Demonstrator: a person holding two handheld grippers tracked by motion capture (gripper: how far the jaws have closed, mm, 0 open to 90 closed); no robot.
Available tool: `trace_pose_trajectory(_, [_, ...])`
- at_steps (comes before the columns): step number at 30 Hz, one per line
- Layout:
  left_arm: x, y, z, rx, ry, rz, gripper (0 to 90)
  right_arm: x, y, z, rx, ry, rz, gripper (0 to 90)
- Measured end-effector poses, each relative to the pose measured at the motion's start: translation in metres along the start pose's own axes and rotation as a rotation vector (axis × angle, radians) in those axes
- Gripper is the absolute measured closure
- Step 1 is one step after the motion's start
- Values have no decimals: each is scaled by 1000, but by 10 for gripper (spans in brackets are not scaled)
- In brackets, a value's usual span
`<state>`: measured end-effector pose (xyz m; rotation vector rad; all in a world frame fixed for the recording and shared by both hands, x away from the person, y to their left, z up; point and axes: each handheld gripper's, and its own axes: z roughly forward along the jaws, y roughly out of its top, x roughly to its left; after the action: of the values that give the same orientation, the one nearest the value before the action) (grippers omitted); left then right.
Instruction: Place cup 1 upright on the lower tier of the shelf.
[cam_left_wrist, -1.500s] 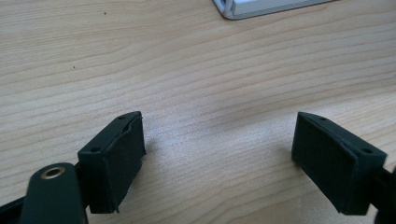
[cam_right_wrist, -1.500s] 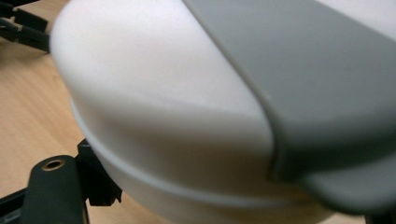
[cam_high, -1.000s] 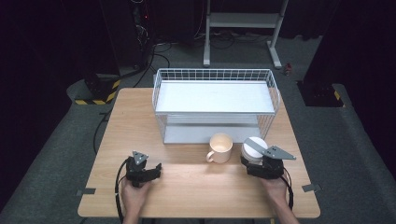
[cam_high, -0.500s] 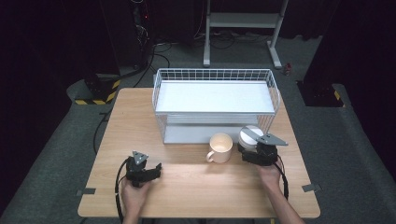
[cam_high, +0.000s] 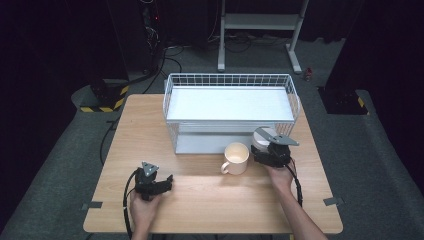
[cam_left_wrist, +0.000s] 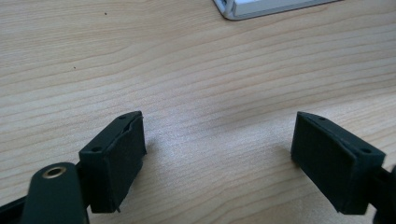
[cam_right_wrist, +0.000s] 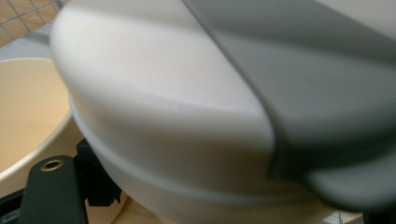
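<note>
My right gripper (cam_high: 264, 146) is shut on a white round container with a grey part (cam_high: 262, 135), held just in front of the wire rack's right end. In the right gripper view the container (cam_right_wrist: 177, 107) sits very close and hides most of the jaws. A cream mug (cam_high: 236, 158) stands on the table just left of that gripper, and its rim (cam_right_wrist: 28, 102) is at the left of the right gripper view. At the table's front left, my left gripper (cam_high: 169, 181) rests open. Bare wood lies between its pads (cam_left_wrist: 116, 161).
A white wire rack (cam_high: 230, 80) with a white upper shelf and a lower shelf takes up the back middle of the wooden table (cam_high: 225, 205). Its lower corner (cam_left_wrist: 233, 9) shows ahead of the left gripper. Dark floor, cables and a stand lie beyond the table.
My right gripper has carried the white container away from the person and slightly left, toward the rack and closer to the mug. The left gripper has stayed put.
</note>
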<state>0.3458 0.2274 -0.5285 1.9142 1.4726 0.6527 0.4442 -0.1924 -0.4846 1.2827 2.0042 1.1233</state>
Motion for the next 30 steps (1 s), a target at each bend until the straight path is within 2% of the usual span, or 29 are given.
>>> trace_pose_trajectory(10, [0,0,0,1,-1,0,179,-2,5,13,-11,-24,-7,188])
trace_pose_trajectory(18, [0,0,0,1,-1,0,179,-5,9,20,-16,-37,8,187])
trace_pose_trajectory(30, [0,0,0,-2,0,-4,179,-4,11,18,7,-36,3,143])
